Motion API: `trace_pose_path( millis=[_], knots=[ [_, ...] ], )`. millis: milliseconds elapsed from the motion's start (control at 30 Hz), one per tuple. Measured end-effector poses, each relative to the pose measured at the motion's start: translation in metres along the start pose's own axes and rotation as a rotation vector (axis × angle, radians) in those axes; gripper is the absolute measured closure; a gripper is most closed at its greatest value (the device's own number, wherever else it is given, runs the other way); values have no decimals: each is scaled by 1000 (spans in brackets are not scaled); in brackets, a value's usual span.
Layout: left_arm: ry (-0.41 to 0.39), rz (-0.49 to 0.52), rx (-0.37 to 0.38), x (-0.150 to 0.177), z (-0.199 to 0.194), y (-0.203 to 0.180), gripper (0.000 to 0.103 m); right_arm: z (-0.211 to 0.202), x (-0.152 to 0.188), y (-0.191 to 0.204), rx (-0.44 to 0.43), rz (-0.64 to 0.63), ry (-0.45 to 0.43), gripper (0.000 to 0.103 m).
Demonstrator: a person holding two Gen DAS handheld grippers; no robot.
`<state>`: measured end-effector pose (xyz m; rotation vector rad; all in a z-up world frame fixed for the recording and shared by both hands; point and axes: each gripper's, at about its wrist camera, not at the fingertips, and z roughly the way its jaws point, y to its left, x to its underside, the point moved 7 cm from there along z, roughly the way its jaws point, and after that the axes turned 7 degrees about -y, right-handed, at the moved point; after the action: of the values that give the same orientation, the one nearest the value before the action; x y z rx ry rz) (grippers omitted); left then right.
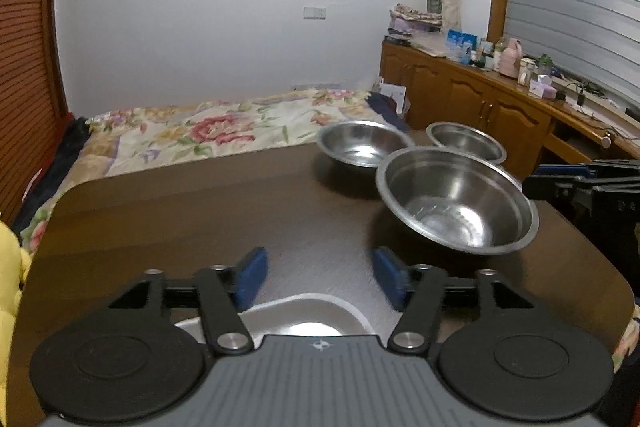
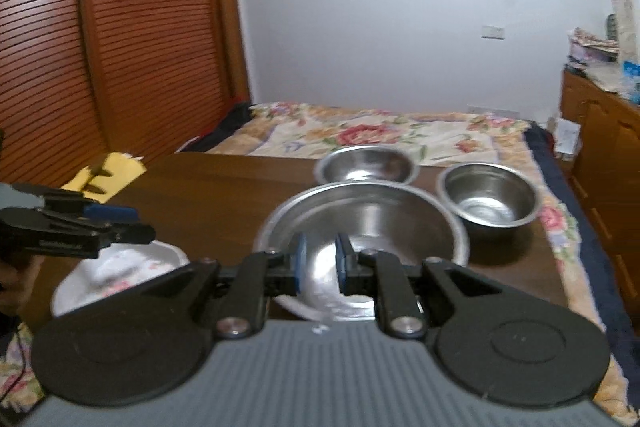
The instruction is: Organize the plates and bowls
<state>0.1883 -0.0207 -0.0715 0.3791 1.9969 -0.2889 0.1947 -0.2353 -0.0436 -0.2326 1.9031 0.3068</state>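
**Carrying the big bowl, two bowls still loose**

Gripping the near rim of the large steel bowl (image 2: 362, 227) with the right gripper (image 2: 321, 261), jaws clenched on it, bowl tilted and seemingly lifted off the dark table (image 1: 200, 219). Hovering with the left gripper (image 1: 320, 277) released, jaws wide, nothing between the pads, over a white plate (image 1: 308, 311) at the near table edge.

Judging progress as early to midway: plate set down near the front, large bowl in transit, medium bowl (image 2: 366, 165) and small bowl (image 2: 488, 201) standing apart at the far edge, not yet nested.

Losing most of the plate under the left gripper's body; floral pattern blurred in the right view. Cannot tell the large bowl's destination.
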Motion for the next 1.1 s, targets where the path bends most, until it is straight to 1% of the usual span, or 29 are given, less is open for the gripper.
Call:
trace_pose_path(
  millis=[33,67,100,133,200,300,400,433,467,567,700,800,1000,1033,1100],
  knots=[
    [-3,-2,2,-1,3,-3,31,1,1,-5,12,7,-4,74],
    [-3,-5,5,-1,7,-7,29,0,2,-10,24,17,-14,60],
    [-3,-9,9,-2,10,-10,28,0,2,-13,33,22,-26,55],
    [-3,-12,14,-3,13,-14,27,-1,2,-17,41,22,-39,53],
    [-7,-8,23,-4,19,-22,21,-3,3,-24,62,22,-63,52],
    [-21,-2,32,-7,25,-32,15,-6,5,-35,80,48,-94,43],
    [-25,-10,32,-9,33,-39,13,-5,8,-45,86,79,-108,29],
    [-27,-12,32,-8,35,-42,12,-5,10,-48,87,94,-111,19],
    [-29,-15,30,-9,38,-44,12,-3,11,-50,83,105,-113,12],
    [-25,-20,35,-8,44,-49,12,-2,17,-54,77,124,-115,8],
    [-21,-19,42,-9,51,-55,12,2,24,-58,89,118,-108,4],
    [-21,-21,48,-9,56,-58,12,6,25,-62,107,111,-107,4],
    [-20,-24,61,-10,62,-64,12,13,26,-66,103,128,-104,4],
    [-19,-23,61,-10,64,-65,12,14,26,-66,103,127,-101,5],
    [-17,-24,64,-10,66,-66,14,16,27,-66,100,125,-96,9]
  ],
)
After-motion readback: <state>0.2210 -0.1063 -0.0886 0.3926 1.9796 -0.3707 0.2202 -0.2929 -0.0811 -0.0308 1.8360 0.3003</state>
